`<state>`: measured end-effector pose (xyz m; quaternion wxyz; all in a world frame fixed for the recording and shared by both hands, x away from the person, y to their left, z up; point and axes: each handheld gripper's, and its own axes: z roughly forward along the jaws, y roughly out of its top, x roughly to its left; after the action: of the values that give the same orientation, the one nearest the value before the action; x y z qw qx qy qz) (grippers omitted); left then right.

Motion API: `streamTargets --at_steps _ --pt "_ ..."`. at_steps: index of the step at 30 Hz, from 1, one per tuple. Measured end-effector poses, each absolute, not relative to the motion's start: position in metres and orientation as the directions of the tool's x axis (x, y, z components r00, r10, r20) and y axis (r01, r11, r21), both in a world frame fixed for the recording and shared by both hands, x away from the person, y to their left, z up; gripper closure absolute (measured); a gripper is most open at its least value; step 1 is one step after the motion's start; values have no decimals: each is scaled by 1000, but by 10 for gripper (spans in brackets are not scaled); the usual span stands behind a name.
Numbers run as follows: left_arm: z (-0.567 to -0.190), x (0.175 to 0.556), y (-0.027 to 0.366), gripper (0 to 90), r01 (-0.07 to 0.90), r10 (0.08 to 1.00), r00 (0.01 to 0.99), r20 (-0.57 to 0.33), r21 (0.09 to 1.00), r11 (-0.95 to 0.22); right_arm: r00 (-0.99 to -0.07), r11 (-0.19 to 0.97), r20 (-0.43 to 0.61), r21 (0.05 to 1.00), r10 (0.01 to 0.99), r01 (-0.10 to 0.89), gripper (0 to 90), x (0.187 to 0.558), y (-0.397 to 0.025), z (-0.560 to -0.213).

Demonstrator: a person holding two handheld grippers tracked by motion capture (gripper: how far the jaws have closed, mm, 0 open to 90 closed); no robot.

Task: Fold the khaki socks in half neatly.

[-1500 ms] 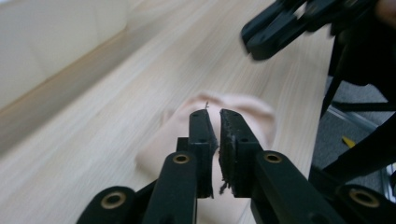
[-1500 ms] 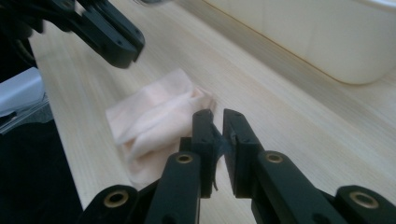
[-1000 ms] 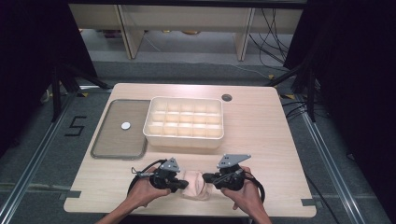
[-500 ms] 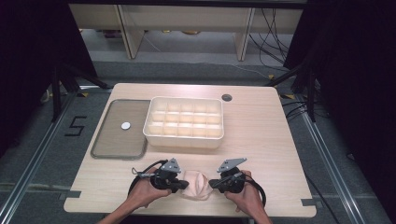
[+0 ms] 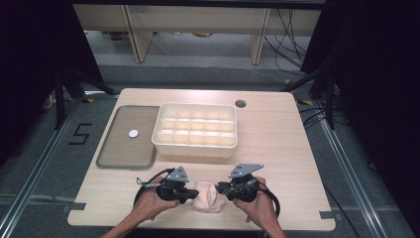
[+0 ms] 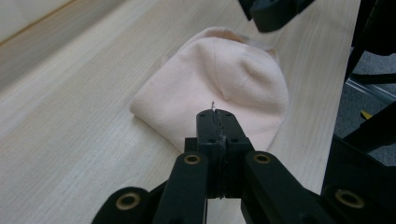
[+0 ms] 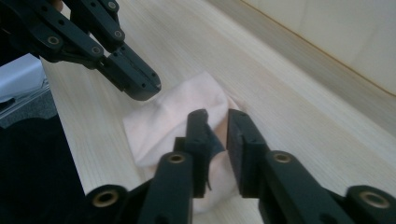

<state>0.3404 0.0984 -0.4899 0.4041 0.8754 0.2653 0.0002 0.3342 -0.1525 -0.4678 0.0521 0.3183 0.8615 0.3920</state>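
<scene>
A pale peach cloth [image 5: 207, 196] lies bunched on the wooden table near its front edge, between my two grippers. My left gripper [image 5: 190, 195] is at the cloth's left side. In the left gripper view, the left gripper [image 6: 215, 116] has its jaws pressed together, with the cloth [image 6: 219, 84] lying just beyond the tips. My right gripper [image 5: 220, 188] is at the cloth's right side. In the right gripper view, the right gripper [image 7: 215, 119] has its jaws a narrow gap apart over the cloth [image 7: 177, 112]. Farther off in that view, the shut left gripper [image 7: 140, 88] is at the cloth's far edge.
A cream box [image 5: 195, 148] divided into several compartments stands at the table's middle. Left of it lies a dark flat tray [image 5: 124, 151] with a small white disc [image 5: 133, 133] on it. A round cable hole [image 5: 240, 103] is at the back right. The table's front edge is close behind both hands.
Both grippers have stayed at the cloth. The right gripper has dropped slightly toward the table, and the cloth looks a little more bunched between the tips.
</scene>
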Motion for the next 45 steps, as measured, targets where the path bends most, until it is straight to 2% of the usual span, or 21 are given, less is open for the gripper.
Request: streamTargets --at_steps 2,4,7,9,11,14,16,21,24,32,39,43,45 --pt "-487 340 101 886 459 464 861 -210 712 -531 -792 486 161 712 590 507 752 335 -150 -468" --pt "-486 340 107 873 469 478 852 -214 716 -517 -772 471 192 696 607 543 678 338 -143 -471" --pt "-485 341 110 859 472 486 849 -208 712 -520 -769 455 198 707 608 542 669 341 -139 -474" --pt "-486 340 114 854 488 500 838 -219 713 -504 -765 476 197 680 614 557 669 344 -136 -475" --pt "-487 341 116 846 488 501 837 -219 713 -504 -756 477 215 661 618 579 722 347 -135 -479" --pt "-487 341 117 840 482 494 842 -217 714 -508 -785 503 233 657 575 562 875 350 -137 -483" --pt "-487 340 116 837 480 488 845 -219 715 -509 -782 496 227 663 580 561 900 348 -139 -479" --pt "-487 339 114 836 481 489 843 -223 719 -502 -800 498 195 693 568 522 900 344 -144 -466" --pt "-487 338 112 837 484 491 842 -226 718 -500 -782 476 220 687 584 549 900 343 -149 -464" --pt "-487 336 101 844 452 461 863 -208 725 -519 -767 543 197 600 611 587 900 349 -159 -490" --pt "-491 336 88 857 419 428 883 -191 730 -540 -779 554 181 609 600 568 900 349 -158 -491" --pt "-504 336 83 878 434 424 882 -204 703 -564 -767 537 195 610 611 582 900 347 -158 -490" --pt "-508 336 83 886 450 432 875 -218 695 -561 -780 545 174 625 601 559 900 348 -160 -489"
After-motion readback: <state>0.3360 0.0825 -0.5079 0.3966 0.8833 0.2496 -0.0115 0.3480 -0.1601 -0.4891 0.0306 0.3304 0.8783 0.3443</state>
